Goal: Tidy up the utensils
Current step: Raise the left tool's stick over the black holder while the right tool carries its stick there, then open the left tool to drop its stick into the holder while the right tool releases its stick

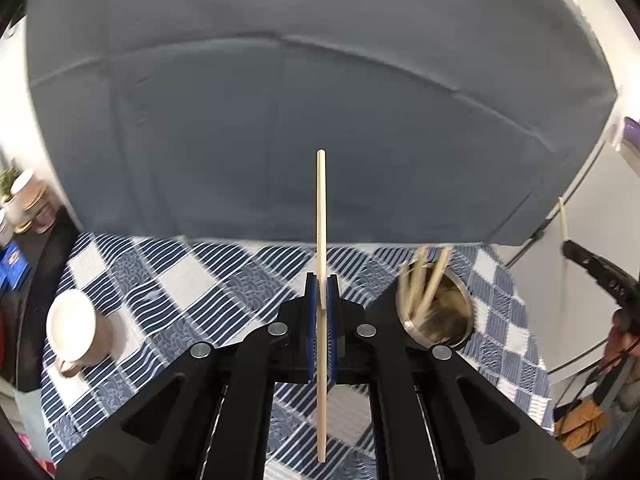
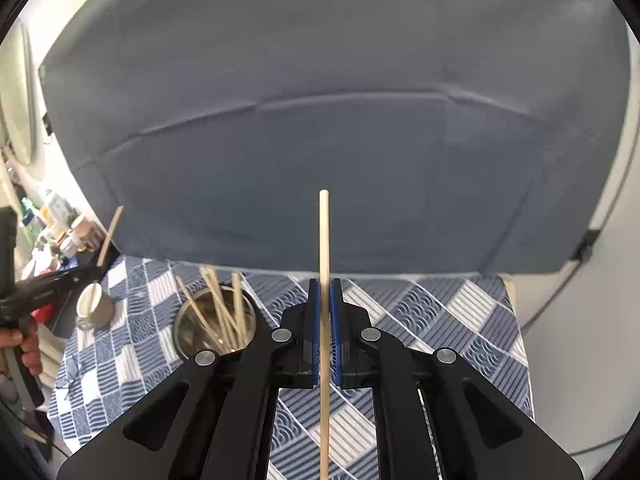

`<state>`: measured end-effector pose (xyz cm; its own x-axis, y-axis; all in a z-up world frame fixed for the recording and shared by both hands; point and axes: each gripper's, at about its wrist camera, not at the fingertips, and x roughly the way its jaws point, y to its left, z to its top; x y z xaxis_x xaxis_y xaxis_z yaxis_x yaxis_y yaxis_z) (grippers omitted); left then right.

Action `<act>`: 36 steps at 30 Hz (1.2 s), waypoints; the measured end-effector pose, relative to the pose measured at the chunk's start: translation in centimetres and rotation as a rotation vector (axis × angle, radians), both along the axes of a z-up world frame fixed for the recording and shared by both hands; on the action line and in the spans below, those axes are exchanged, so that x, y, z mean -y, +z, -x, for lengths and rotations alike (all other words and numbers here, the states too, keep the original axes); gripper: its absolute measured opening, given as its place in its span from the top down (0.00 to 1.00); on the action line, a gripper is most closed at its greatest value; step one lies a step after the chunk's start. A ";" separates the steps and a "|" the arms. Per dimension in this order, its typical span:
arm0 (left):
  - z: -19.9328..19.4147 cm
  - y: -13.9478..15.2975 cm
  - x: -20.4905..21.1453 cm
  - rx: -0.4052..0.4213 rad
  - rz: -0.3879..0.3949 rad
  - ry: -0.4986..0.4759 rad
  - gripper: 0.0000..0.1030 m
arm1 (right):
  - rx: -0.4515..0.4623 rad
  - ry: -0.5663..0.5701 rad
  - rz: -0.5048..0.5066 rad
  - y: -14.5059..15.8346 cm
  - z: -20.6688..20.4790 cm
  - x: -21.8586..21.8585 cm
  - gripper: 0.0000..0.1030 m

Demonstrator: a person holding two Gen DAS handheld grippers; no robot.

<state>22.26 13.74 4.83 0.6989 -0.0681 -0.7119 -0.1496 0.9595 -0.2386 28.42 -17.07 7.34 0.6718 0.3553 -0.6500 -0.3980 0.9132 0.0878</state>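
Note:
My left gripper point(image 1: 322, 284) is shut on a pale wooden chopstick point(image 1: 321, 208) that runs straight up between its blue pads, above a blue-and-white checked tablecloth point(image 1: 208, 276). To its right stands a metal cup point(image 1: 436, 312) holding several chopsticks. My right gripper point(image 2: 325, 288) is likewise shut on a wooden chopstick point(image 2: 324, 232), held upright. The metal cup point(image 2: 214, 322) with its chopsticks sits to the lower left in the right wrist view. Each view catches the other gripper at its edge, gripping its stick: right gripper point(image 1: 592, 264), left gripper point(image 2: 52, 284).
A white mug point(image 1: 74, 328) stands on the cloth at the left, also seen as the mug point(image 2: 94, 306). A grey upholstered sofa back point(image 1: 320, 100) rises behind the table. Jars and bottles point(image 2: 60, 224) crowd a dark side shelf at far left. A person's hand point(image 2: 24, 344) holds the left gripper.

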 end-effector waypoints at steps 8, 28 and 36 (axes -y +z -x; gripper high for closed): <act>-3.3 1.1 2.9 0.032 0.014 -0.048 0.95 | 0.030 0.101 -0.052 1.3 -1.4 -4.3 0.96; -5.3 0.3 7.1 0.288 0.108 -0.088 0.95 | 0.139 0.189 -0.061 3.1 -0.8 -6.4 0.96; -4.6 -2.1 7.9 0.364 0.070 -0.106 0.95 | 0.135 0.238 -0.051 3.0 0.7 -6.5 0.95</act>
<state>26.87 5.80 2.73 0.8918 -0.1929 -0.4093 0.0558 0.9445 -0.3236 27.73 -10.57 10.32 0.6446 0.5436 -0.5375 -0.6122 0.7882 0.0630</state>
